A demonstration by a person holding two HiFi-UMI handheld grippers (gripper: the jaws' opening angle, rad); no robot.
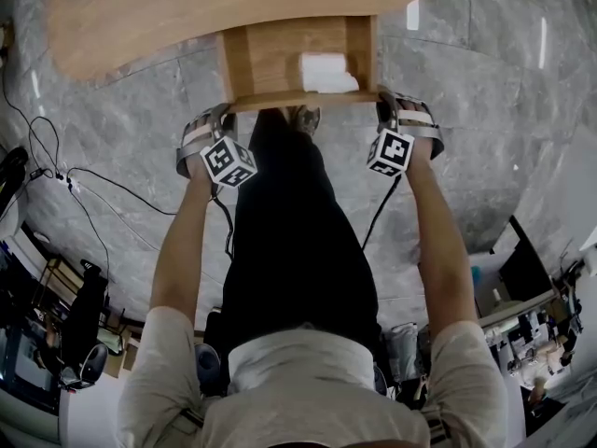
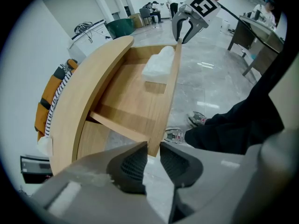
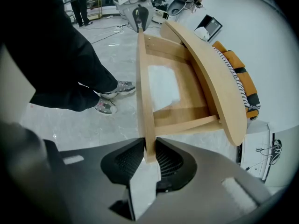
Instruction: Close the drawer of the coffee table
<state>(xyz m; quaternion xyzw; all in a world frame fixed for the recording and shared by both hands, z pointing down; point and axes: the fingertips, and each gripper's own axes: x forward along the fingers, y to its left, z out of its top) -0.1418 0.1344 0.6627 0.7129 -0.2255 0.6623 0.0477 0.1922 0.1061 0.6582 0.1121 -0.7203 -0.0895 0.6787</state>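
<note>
The grey marble floor [image 1: 485,110] underlies the whole scene. On it stands the wooden counter [image 1: 187,17] with a curved edge, its top running across the upper head view. The drawer [image 1: 270,59] stands open, projecting from under that top towards the person. Its sliding axis points at the person. Its front board [image 1: 298,100], the long member, lies crosswise, left to right, between the two hands. A soft white bundle [image 1: 326,73] lies inside the drawer, on its right side close to the front board. Right tongs [image 3: 149,146]: pads set against both faces of the front board's right end, gripping it. Left tongs [image 2: 152,149]: jaws astride the board's left end corner, standing slightly wider than the wood, with no clamping evident.
</note>
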